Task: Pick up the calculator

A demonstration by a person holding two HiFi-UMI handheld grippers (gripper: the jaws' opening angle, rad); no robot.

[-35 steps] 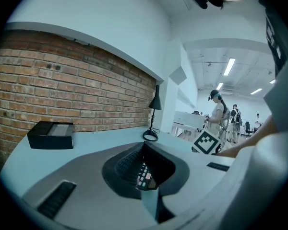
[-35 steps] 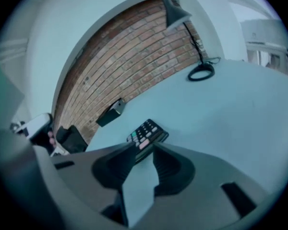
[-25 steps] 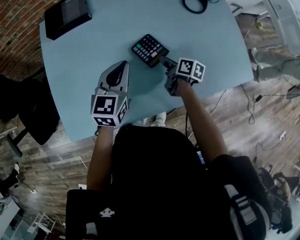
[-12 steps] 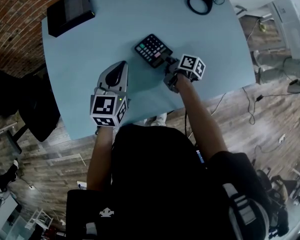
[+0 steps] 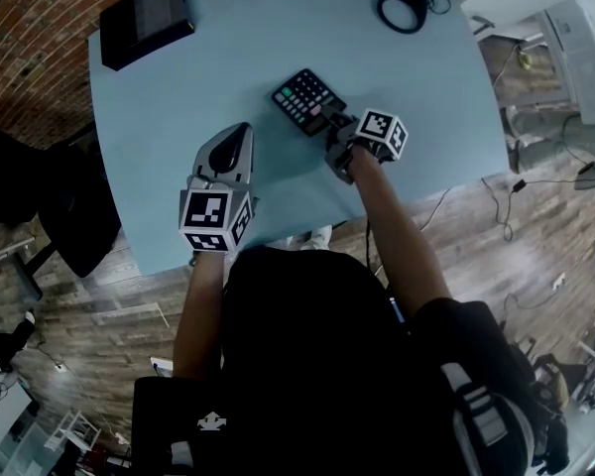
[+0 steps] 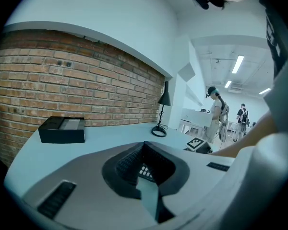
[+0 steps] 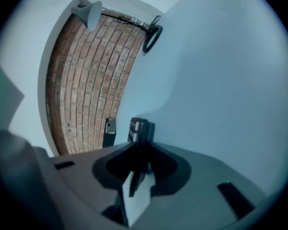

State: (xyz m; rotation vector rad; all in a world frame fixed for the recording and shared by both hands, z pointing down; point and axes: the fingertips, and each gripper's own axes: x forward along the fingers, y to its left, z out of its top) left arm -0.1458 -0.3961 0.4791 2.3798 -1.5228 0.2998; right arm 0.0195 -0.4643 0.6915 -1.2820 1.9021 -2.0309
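- Your right gripper (image 5: 329, 124) has one finger on each side of the near edge of the calculator (image 5: 305, 99). In the right gripper view the calculator stands edge-on in the gap, running straight out ahead of the tips.
- Those jaws have just been closing with the calculator between them. The pads look pressed against its two faces, though the contact is dark and hard to confirm.
- The rest of the calculator lies on the pale blue table (image 5: 407, 77), keys up, beyond your right fingertips.
- Your left gripper (image 5: 242, 130) has its fingers brought together with nothing between them. Its tips sit low over the table.
- From the left fingertips, the calculator is ahead and off to the right, near but not touching. A few of its keys show through the notch in the left gripper view.
- A black box (image 5: 144, 20) sits well ahead and to the left of your left fingers, at the far table edge beside the brick wall (image 6: 62, 85).
- A desk lamp (image 6: 165, 99) stands well beyond your right fingers, past the calculator, at the table's far side.
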